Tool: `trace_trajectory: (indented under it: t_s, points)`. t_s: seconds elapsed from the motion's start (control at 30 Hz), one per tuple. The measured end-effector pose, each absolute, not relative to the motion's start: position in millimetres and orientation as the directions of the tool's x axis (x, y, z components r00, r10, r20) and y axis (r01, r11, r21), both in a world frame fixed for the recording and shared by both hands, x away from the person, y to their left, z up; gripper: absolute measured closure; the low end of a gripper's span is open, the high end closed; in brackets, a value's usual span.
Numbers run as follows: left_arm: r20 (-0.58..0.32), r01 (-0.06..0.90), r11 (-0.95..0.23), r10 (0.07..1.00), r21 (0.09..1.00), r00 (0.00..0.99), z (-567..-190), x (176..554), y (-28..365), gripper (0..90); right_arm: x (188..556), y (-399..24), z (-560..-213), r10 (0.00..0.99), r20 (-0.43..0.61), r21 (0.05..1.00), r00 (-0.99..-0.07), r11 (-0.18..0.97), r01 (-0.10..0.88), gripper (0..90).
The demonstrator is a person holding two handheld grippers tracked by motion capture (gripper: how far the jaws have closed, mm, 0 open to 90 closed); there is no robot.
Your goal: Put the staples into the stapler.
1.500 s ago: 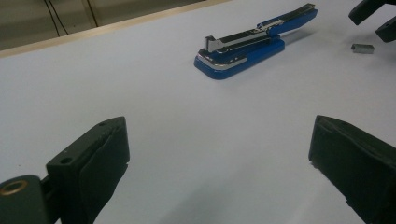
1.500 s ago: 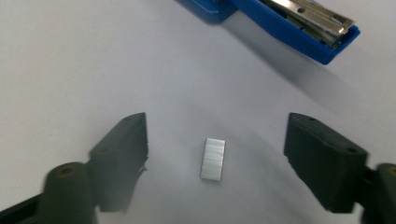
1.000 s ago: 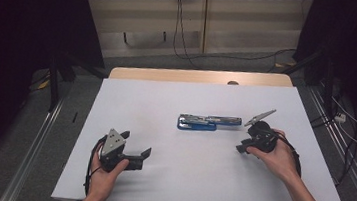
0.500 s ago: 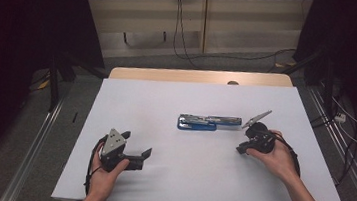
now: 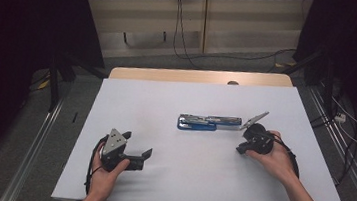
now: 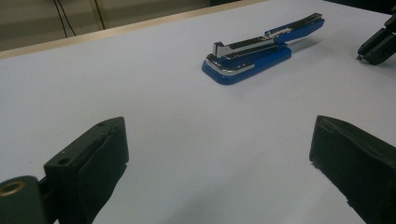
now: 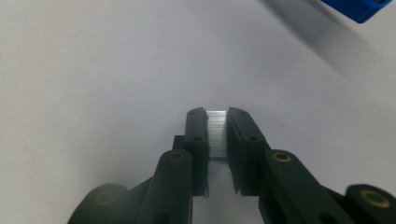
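A blue stapler (image 5: 209,123) lies swung open at the middle of the white table (image 5: 166,104); it also shows far ahead in the left gripper view (image 6: 252,53). To its right, my right gripper (image 5: 241,148) points down at the sheet. Its jaws have just been closing, and they are now shut on a short silver strip of staples (image 7: 217,135), pinched between the pads of the right gripper (image 7: 217,114). A blue corner of the stapler (image 7: 359,9) lies beyond it. My left gripper (image 5: 137,144) rests near the front left, open, with nothing between the jaws of the left gripper (image 6: 219,140).
The table's wooden far edge (image 5: 194,77) runs along the back. Cables (image 5: 183,35) trail across the floor behind it. Metal rails (image 5: 36,146) flank both sides of the table. The right gripper's tip (image 6: 376,44) shows at the far right of the left gripper view.
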State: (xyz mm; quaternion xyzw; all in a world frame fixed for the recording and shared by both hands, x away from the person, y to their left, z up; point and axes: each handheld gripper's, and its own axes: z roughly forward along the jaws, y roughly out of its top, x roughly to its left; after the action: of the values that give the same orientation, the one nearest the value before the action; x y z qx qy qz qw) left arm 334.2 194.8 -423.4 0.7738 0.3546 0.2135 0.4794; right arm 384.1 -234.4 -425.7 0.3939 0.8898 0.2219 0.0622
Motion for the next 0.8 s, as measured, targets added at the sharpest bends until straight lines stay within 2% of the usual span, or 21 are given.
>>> trace_trajectory:
  t_s: [0.8]
  points:
    - [-0.014,0.343,-0.284,0.752,0.895,0.659,-423,334,197,4.6,386,-248,-422,0.730,0.136,0.524,-0.670,0.521,0.674,79.2]
